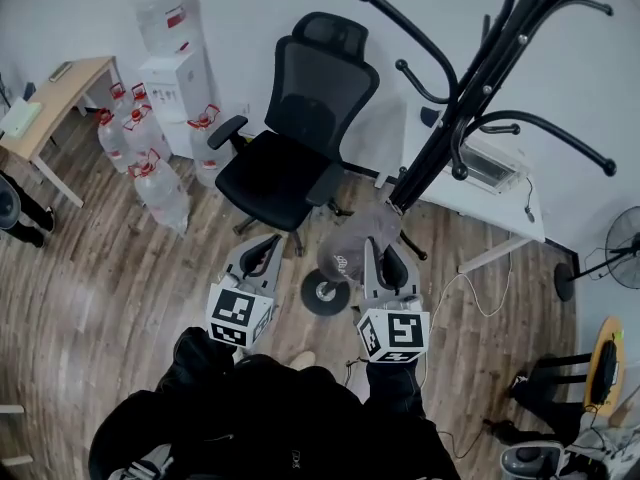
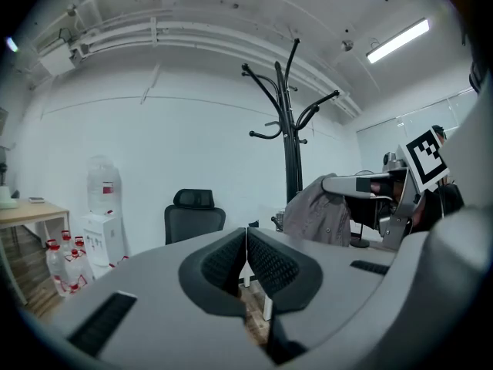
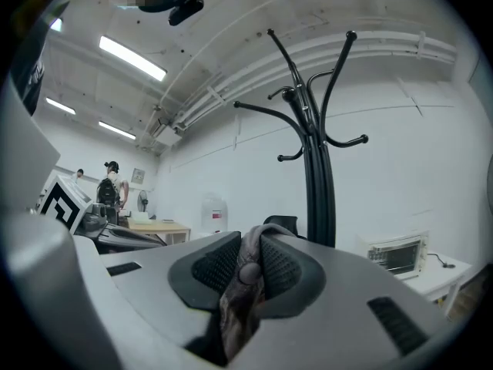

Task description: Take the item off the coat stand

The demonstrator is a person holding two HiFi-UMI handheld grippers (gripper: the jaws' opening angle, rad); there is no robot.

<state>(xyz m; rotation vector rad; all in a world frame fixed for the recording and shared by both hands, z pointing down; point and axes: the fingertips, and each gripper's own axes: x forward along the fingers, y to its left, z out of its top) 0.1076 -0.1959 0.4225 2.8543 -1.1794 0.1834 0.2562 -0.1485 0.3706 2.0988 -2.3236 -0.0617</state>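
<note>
while your right gripper (image 3: 248, 264) pinches the grey cap (image 3: 240, 299) between its narrowly set jaws, the fabric and its top button are squeezed between the ribbed pads (image 3: 281, 268). from your head view the cap (image 1: 352, 248) hangs at the gripper's tip, below the hooks of the coat stand (image 1: 470, 98) and beside its pole, in front of the office chair (image 1: 290, 138). your left gripper (image 2: 246, 257) sits level beside it, jaws pressed together with nothing between them.
</note>
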